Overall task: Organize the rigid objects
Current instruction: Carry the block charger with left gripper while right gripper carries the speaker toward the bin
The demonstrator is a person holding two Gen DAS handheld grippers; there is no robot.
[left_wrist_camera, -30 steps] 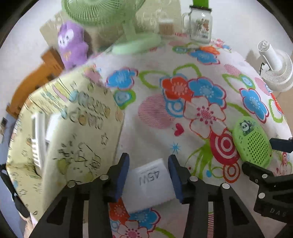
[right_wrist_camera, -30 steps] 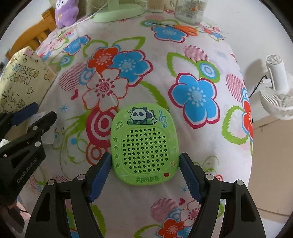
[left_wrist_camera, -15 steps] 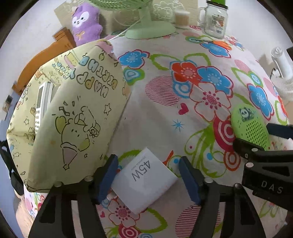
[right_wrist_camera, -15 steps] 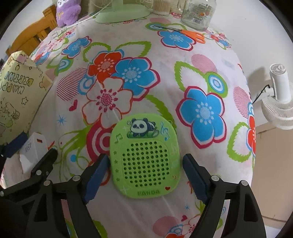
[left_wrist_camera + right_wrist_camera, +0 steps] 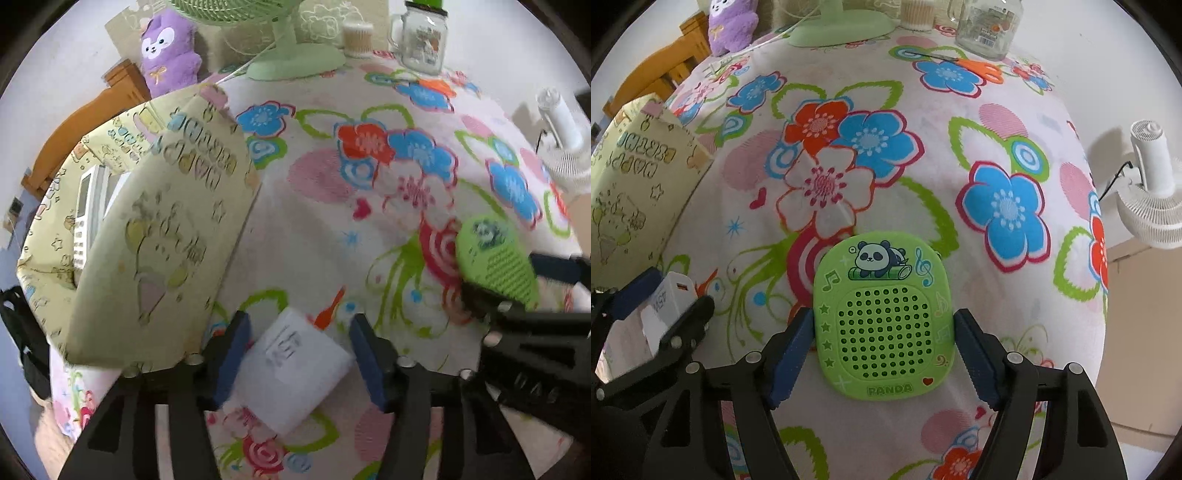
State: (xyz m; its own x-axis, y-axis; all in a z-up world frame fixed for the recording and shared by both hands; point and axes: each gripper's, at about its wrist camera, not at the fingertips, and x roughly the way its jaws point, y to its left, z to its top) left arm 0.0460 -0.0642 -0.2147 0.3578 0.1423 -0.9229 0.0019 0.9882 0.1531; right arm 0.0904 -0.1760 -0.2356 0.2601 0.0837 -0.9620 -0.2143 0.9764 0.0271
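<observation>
A white 45W charger block lies on the flowered tablecloth between the blue pads of my left gripper, which is open around it with gaps on both sides. It also shows in the right wrist view. A green panda speaker lies flat between the pads of my right gripper, which is open; the left pad looks close to its edge. The speaker shows at the right of the left wrist view. A yellow birthday gift bag stands to the left with a white remote inside.
At the table's far edge stand a green desk fan, a purple plush toy, a glass mug jar and a small cup. Orange scissors lie near the jar. A white fan stands off the table's right side.
My left gripper has moved in over the charger, which now sits deeper between its pads. My right gripper has moved forward so its pads flank the speaker's lower half.
</observation>
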